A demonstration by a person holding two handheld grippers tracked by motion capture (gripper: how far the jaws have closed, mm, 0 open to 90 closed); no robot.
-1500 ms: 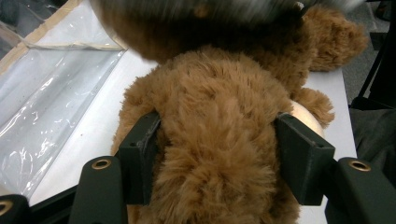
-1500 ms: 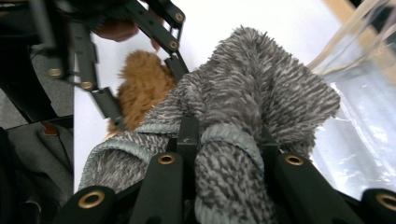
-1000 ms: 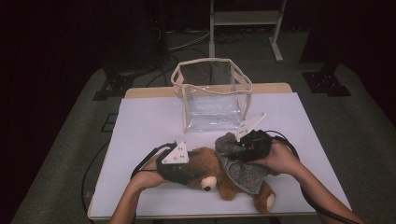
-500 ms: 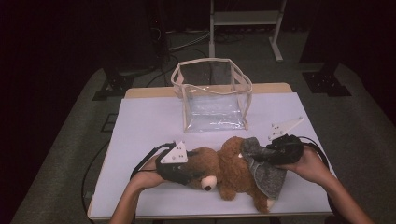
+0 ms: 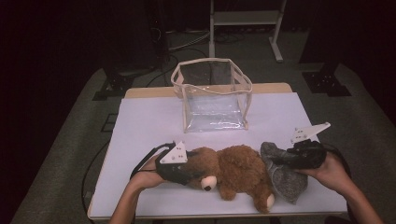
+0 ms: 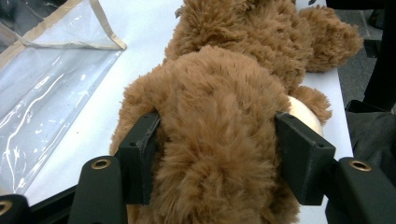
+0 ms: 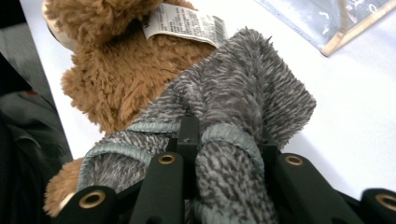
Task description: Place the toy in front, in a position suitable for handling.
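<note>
A brown teddy bear [image 5: 236, 170] lies across the front of the white table [image 5: 149, 126], its head toward the left. My left gripper [image 5: 195, 171] is shut on the bear's head; in the left gripper view the head [image 6: 219, 116] bulges between the two black jaws of the left gripper [image 6: 217, 154]. A grey knit garment [image 5: 280, 175] with a pale hem lies bunched by the bear's legs. My right gripper [image 5: 282, 161] is shut on it. In the right gripper view the right gripper [image 7: 229, 149] pinches a fold of the garment [image 7: 243, 88], next to the bear [image 7: 116, 74] and its white label [image 7: 184, 21].
A clear plastic bag [image 5: 212, 98] with beige trim stands open-topped at the table's back middle, also in the left gripper view as the clear bag [image 6: 46, 93]. Dark floor, cables and a metal stand surround the table. The bear's feet lie near the front edge.
My right gripper has pulled the grey garment to the right, off the bear's back and down past its legs. The left gripper has stayed on the bear's head.
</note>
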